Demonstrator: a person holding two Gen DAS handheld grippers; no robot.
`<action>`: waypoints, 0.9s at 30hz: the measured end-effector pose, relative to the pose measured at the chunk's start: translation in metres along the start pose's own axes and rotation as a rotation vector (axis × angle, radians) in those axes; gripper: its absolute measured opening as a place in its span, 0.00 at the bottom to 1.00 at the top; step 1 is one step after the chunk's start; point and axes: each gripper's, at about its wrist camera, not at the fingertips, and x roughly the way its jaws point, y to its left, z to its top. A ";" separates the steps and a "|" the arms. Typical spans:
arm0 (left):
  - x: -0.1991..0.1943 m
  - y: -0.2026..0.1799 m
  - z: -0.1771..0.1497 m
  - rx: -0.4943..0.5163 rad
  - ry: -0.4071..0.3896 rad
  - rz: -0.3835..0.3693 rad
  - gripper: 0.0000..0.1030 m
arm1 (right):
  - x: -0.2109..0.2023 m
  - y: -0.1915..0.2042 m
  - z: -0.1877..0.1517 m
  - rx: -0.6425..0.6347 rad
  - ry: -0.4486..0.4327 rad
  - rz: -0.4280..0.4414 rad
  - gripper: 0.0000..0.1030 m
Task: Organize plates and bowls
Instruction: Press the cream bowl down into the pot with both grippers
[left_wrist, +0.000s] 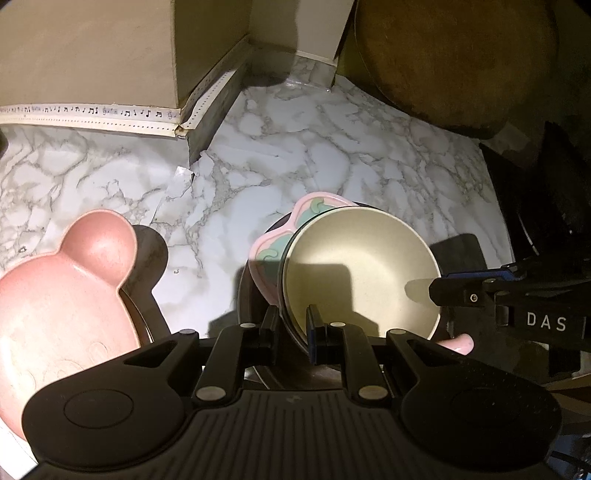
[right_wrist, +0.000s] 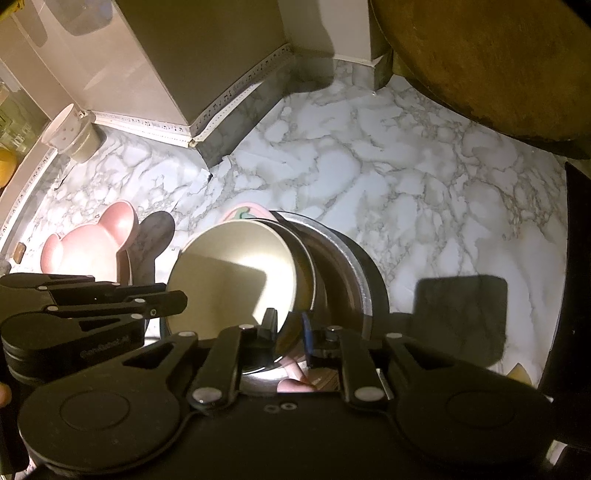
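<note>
A cream bowl (left_wrist: 354, 269) (right_wrist: 236, 277) tilts inside a dark bowl, which sits in a wide metal bowl (right_wrist: 354, 280). My left gripper (left_wrist: 293, 326) is shut on the near rim of the cream bowl and the dark bowl around it; in the right wrist view the left gripper (right_wrist: 177, 295) reaches in from the left. My right gripper (right_wrist: 288, 328) straddles the opposite rim, jaws a little apart and loose on it; in the left wrist view the right gripper (left_wrist: 441, 284) comes in from the right. A pink-and-teal plate (left_wrist: 314, 205) (right_wrist: 243, 212) lies behind the bowl.
A pink bear-shaped plate (left_wrist: 62, 295) (right_wrist: 88, 247) rests to the left on the marble counter (left_wrist: 332, 147). A big round wooden board (left_wrist: 461, 62) (right_wrist: 480, 62) leans at the back right. A white cup (right_wrist: 70, 129) stands by the back-left wall. A dark object (left_wrist: 554, 184) borders the right.
</note>
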 end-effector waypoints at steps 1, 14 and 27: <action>-0.002 0.000 -0.001 0.000 -0.005 -0.003 0.14 | -0.001 -0.001 0.000 0.003 -0.002 0.003 0.17; -0.025 0.017 -0.014 -0.055 -0.054 -0.025 0.14 | -0.016 -0.013 0.001 -0.038 -0.035 0.028 0.26; -0.035 0.030 -0.037 -0.103 -0.085 -0.012 0.14 | -0.013 -0.039 -0.004 -0.077 -0.066 0.043 0.43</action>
